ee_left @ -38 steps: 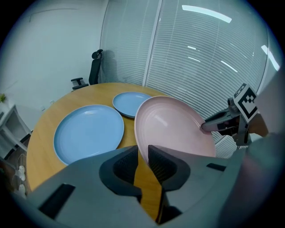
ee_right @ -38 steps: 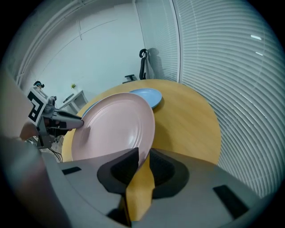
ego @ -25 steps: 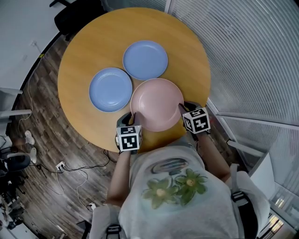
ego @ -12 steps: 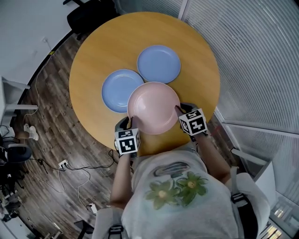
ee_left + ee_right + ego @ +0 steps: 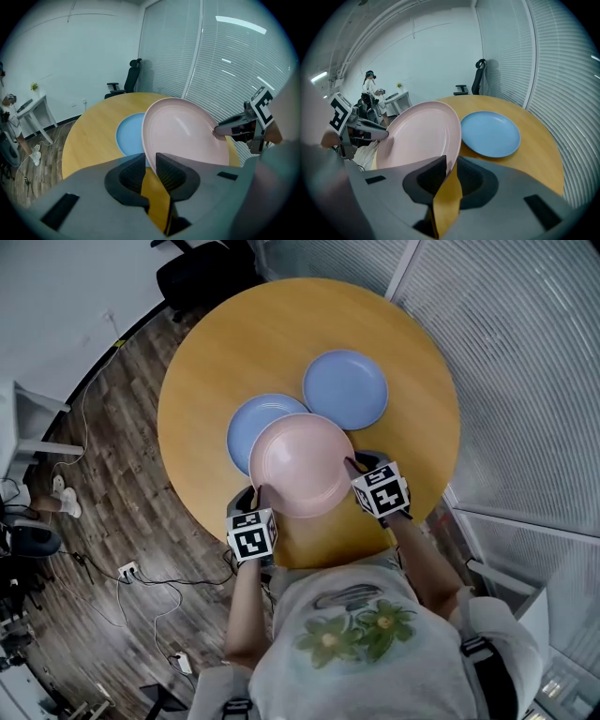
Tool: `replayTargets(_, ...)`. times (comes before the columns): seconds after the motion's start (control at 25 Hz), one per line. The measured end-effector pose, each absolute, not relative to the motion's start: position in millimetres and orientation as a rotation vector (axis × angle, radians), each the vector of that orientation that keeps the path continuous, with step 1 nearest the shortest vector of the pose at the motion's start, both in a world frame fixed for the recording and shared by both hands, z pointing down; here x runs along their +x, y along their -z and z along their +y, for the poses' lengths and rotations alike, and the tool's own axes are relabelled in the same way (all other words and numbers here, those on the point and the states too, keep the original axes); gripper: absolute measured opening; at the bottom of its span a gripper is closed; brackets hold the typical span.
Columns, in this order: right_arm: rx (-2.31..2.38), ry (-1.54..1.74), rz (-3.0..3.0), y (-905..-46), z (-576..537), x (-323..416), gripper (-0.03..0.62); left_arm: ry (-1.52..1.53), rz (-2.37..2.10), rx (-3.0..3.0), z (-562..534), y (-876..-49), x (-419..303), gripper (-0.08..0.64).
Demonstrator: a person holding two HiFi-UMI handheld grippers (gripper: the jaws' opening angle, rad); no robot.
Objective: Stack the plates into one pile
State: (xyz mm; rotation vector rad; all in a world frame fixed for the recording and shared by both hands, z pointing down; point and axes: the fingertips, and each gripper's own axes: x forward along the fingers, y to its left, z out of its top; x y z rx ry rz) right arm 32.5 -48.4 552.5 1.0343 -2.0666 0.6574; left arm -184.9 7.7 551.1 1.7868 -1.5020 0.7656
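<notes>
Pink plate (image 5: 300,465): it hangs clear of the table (image 5: 234,343), slightly tilted. A second ago it sat nearer the person, beside both blue ones. It has since travelled across and now overlaps one of them.
Left gripper (image 5: 261,493): jaws drawn narrow, pinching the pink plate's rim on the person's left side.
Right gripper (image 5: 354,465): the same narrow pinch on the opposite rim, so the plate is carried between the two.
Nearer blue plate (image 5: 248,427): flat on the table, a good part of it now hidden beneath the pink plate.
Farther blue plate (image 5: 345,388): flat on the table, uncovered, just beside the pink plate's far edge.
Meaning: I'd say the carry is nearly over. The pink plate still needs centring over the nearer blue one, then lowering. The farther blue plate is yet to be stacked.
</notes>
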Motion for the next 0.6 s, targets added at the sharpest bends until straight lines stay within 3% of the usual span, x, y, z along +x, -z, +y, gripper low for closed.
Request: replayTargets(0.6, 1.003, -0.594, -2.094, -562, -126, -41, 0.091, -0.707, -1.567, 1.775, -54, -557, -254, 0.084)
